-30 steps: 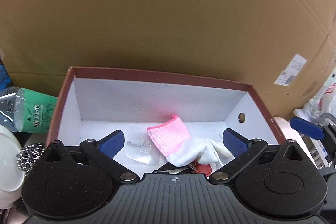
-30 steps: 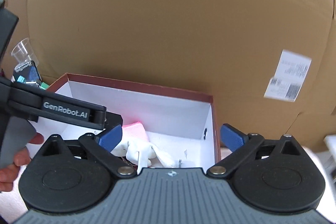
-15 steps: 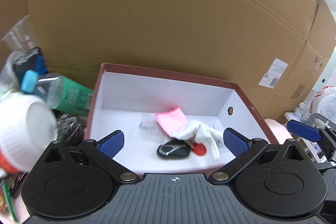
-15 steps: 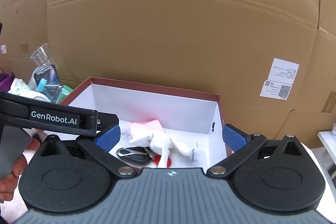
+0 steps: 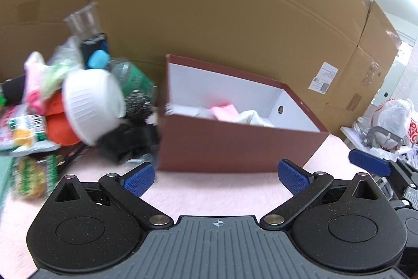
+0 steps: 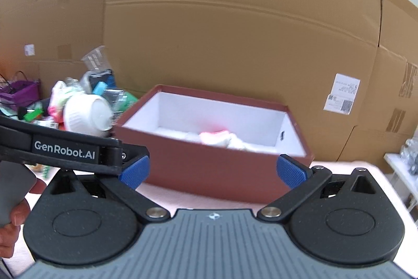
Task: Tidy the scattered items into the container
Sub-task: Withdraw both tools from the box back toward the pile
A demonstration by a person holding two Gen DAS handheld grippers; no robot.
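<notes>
A maroon shoebox with a white inside stands on the pink table; it also shows in the right wrist view. A pink-and-white sock lies in it, seen too in the right wrist view. My left gripper is open and empty, in front of the box's near wall. My right gripper is open and empty, also in front of the box. The left gripper's body shows at the left of the right wrist view.
A blurred heap lies left of the box: a white bowl, a steel scourer, a green-labelled bottle, snack packets, a clear cup. Cardboard sheets stand behind. White plastic bags lie at right.
Both grippers have pulled back and lowered away from the box, so its front wall now shows and the key fob inside is hidden. Both stayed open and empty.
</notes>
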